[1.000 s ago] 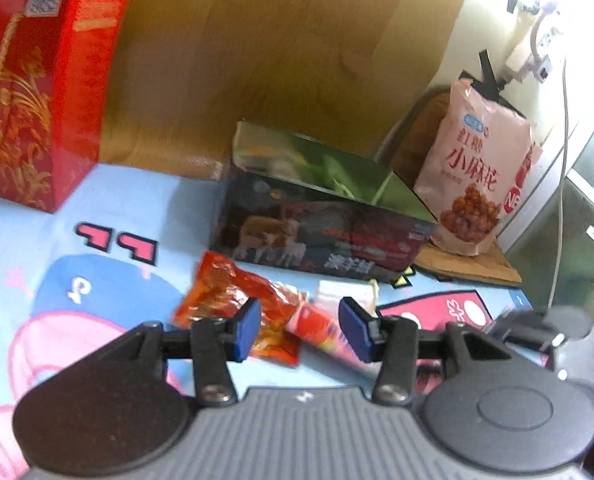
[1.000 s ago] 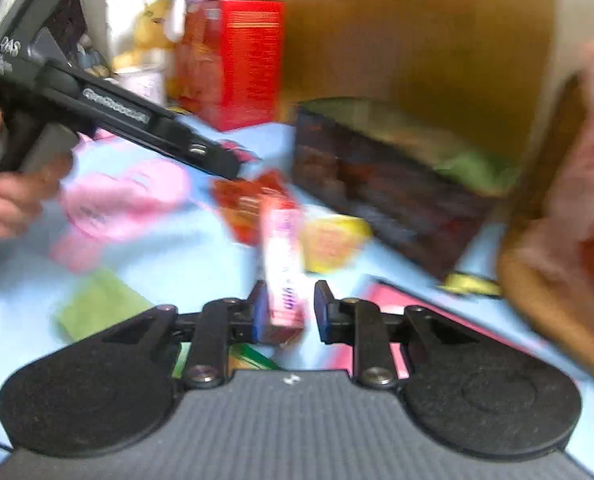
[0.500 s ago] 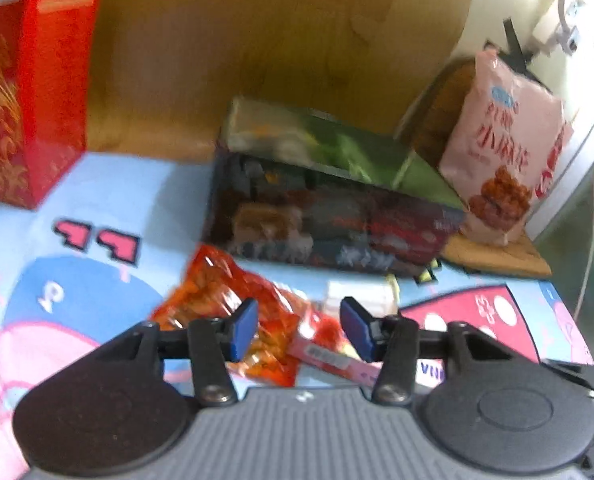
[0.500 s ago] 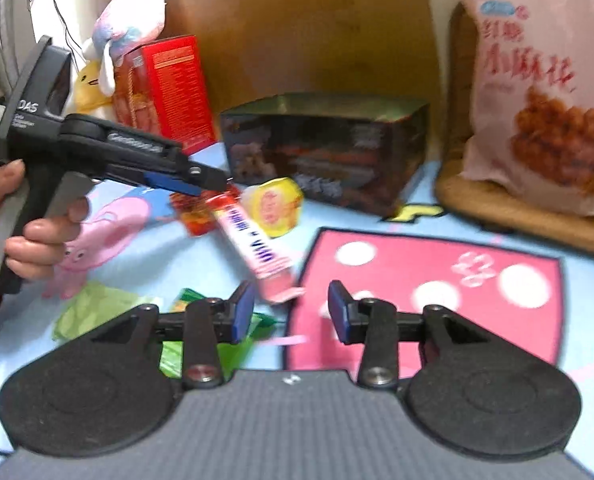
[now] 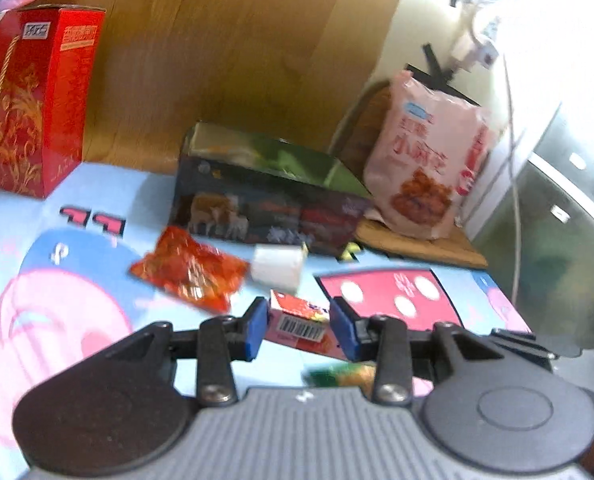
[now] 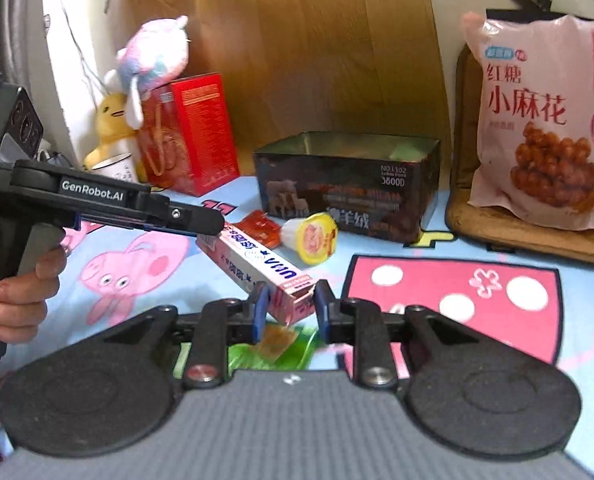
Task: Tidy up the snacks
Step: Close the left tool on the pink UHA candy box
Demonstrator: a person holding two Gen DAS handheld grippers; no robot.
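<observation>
A long pink snack box [image 6: 257, 264] hangs above the cartoon mat [image 6: 457, 292], spanning both grippers. My left gripper [image 5: 299, 330] has its jaws closing on the barcode end of the pink box [image 5: 297, 322], and its blue pads press both sides. In the right wrist view the left gripper [image 6: 213, 224] reaches in from the left, with a hand [image 6: 21, 292] on its grip. My right gripper [image 6: 289, 310] is closing on the box's near torn end, pads touching it. Beyond stands the dark open box [image 6: 349, 184].
On the mat in front of the dark box lie a red-orange packet [image 5: 189, 272] and a yellow-lidded jelly cup [image 6: 313, 238]. A green packet [image 6: 293, 340] lies under my right gripper. A red carton [image 6: 189, 128] stands back left, plush toys [image 6: 153, 56] above it, a big pink bag [image 6: 545, 120] right.
The right gripper let go of the box's middle, drew back and now grips its near end. The left gripper took the far end. The box went from upright to slanting across.
</observation>
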